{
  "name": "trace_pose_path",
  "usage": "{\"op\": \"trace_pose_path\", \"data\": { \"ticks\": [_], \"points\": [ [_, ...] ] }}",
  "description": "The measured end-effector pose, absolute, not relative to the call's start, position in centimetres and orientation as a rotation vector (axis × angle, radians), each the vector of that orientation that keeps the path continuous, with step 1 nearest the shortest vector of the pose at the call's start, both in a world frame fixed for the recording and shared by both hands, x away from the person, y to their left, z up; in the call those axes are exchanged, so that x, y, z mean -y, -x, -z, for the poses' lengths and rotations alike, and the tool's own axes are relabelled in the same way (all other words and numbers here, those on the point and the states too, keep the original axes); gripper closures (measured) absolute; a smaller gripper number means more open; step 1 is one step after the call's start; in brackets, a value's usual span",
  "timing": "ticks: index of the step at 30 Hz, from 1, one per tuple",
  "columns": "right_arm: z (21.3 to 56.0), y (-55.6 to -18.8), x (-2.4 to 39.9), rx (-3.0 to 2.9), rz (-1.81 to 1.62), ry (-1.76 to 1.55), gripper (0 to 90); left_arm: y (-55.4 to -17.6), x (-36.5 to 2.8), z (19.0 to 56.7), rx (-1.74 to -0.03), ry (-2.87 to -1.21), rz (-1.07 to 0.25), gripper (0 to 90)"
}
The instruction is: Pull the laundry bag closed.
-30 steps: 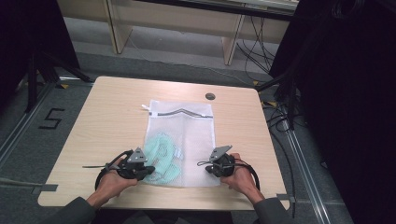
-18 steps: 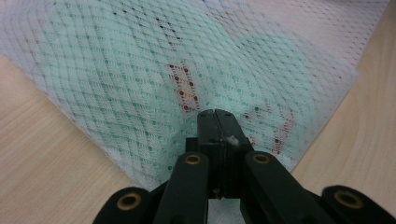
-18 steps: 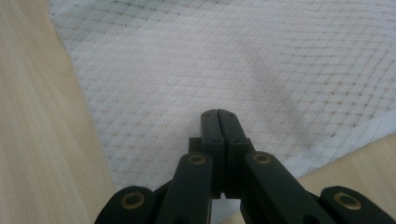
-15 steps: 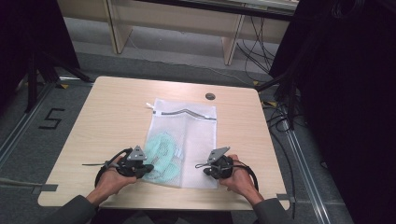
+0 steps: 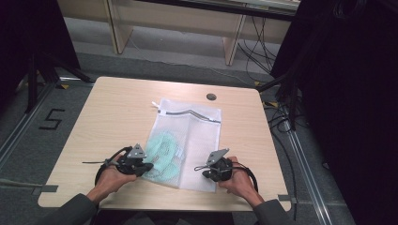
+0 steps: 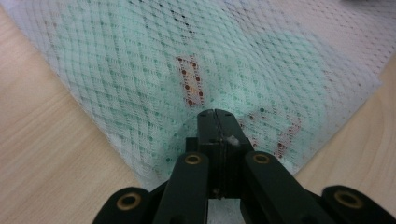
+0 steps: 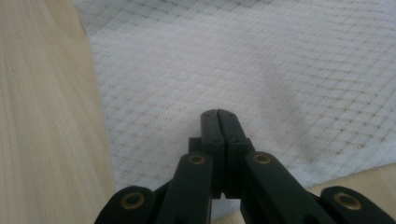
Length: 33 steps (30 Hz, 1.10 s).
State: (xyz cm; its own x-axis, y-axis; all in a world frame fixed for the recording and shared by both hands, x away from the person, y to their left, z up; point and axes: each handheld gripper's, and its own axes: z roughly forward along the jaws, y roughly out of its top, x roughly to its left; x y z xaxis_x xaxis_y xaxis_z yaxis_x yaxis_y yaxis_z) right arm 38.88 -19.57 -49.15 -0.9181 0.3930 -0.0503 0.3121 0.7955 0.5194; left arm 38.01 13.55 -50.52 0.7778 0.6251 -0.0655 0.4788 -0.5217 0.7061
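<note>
one white mesh bag [image 5: 187,136] holding one green garment [image 5: 162,152] lies on one table [image 5: 117,108]; two grippers, left gripper [image 5: 145,166] and right gripper [image 5: 206,174], both pressed together, gripping nothing.

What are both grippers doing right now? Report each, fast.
Left gripper: shut, tips over the mesh bag; whether they pinch the mesh cannot be told.
Right gripper: shut, tips over the same bag; a pinch cannot be told.
</note>
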Motion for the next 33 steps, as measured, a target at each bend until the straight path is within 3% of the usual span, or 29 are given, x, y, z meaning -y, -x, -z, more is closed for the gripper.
{"op": "trace_pose_path", "data": {
  "ticks": [33],
  "points": [
    [49.3, -38.0, 16.7, -2.873, -0.808, -0.489, 90.0, -40.4, -14.4, 50.6, -0.841, -2.237, -0.29, 89.4]
  ]
}}
